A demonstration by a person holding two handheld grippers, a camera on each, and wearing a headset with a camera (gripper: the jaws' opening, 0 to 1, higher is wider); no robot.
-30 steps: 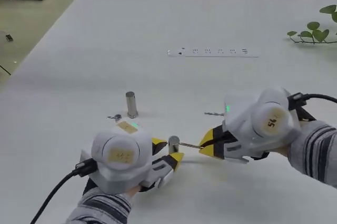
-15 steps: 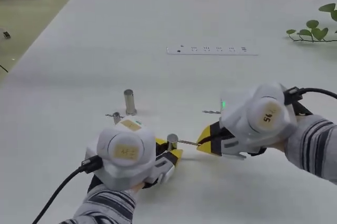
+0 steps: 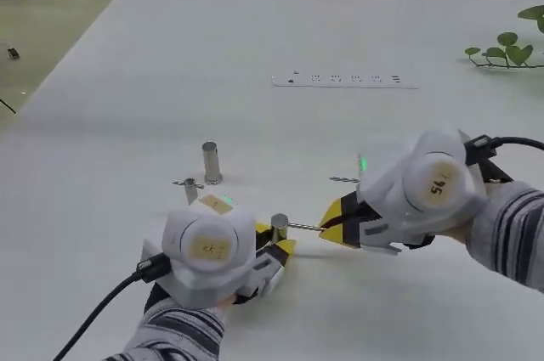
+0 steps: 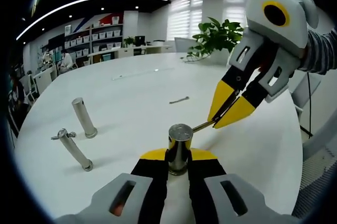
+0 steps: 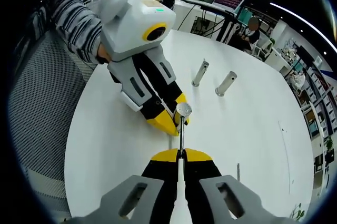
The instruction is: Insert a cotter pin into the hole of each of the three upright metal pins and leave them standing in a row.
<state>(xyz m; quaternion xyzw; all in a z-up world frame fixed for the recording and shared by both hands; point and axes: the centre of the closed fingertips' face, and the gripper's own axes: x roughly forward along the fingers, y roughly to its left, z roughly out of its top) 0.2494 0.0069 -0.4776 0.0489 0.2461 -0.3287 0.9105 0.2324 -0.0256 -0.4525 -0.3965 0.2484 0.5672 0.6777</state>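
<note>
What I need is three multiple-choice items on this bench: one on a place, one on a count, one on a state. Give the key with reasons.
1. Where does the loose cotter pin lie? A. on the table B. in a tray C. on the floor
2. How many metal pins are on the table? A. one B. three C. five
3. The left gripper is: A. open B. shut on a metal pin C. shut on a leaf
Key: 1 A, it lies on the white top near the right gripper. 2 B, the held pin plus a bare pin and a cottered pin. 3 B, its jaws clamp the held pin's shaft.
</note>
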